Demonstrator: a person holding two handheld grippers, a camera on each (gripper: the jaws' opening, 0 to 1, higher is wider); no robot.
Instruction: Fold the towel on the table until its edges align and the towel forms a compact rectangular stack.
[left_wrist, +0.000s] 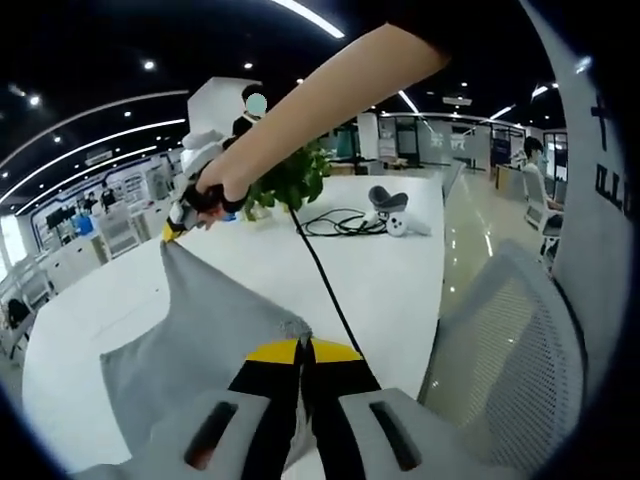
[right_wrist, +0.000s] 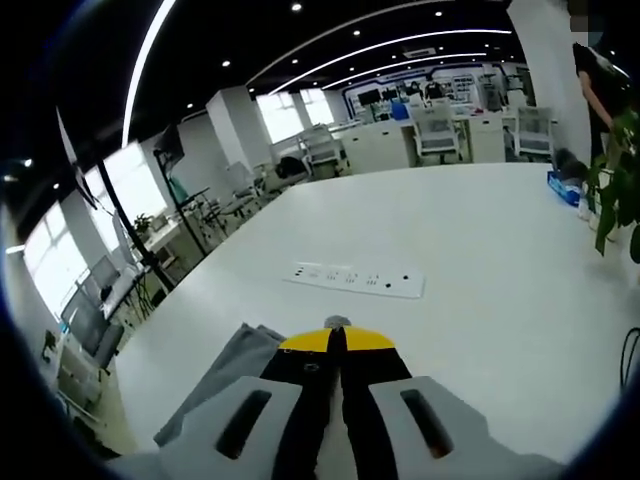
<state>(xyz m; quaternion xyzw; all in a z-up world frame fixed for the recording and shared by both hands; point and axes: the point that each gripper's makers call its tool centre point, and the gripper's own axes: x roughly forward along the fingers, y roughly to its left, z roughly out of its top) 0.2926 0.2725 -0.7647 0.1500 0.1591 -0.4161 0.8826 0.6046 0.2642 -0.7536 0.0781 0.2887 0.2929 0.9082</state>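
You had the grey towel (left_wrist: 205, 335) stretched over the white table (left_wrist: 390, 290), bare surface all around it. Your left gripper (left_wrist: 301, 347) pinched one corner, jaws closed; your right gripper (left_wrist: 172, 229), arm outstretched, clamped the far corner.

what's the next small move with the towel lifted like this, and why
Probably carry both held corners forward together and lower them onto the far part of the towel. Both the left gripper and right gripper are shut on grey cloth, the towel hangs stretched between them over the white table, and no fold is laid yet.
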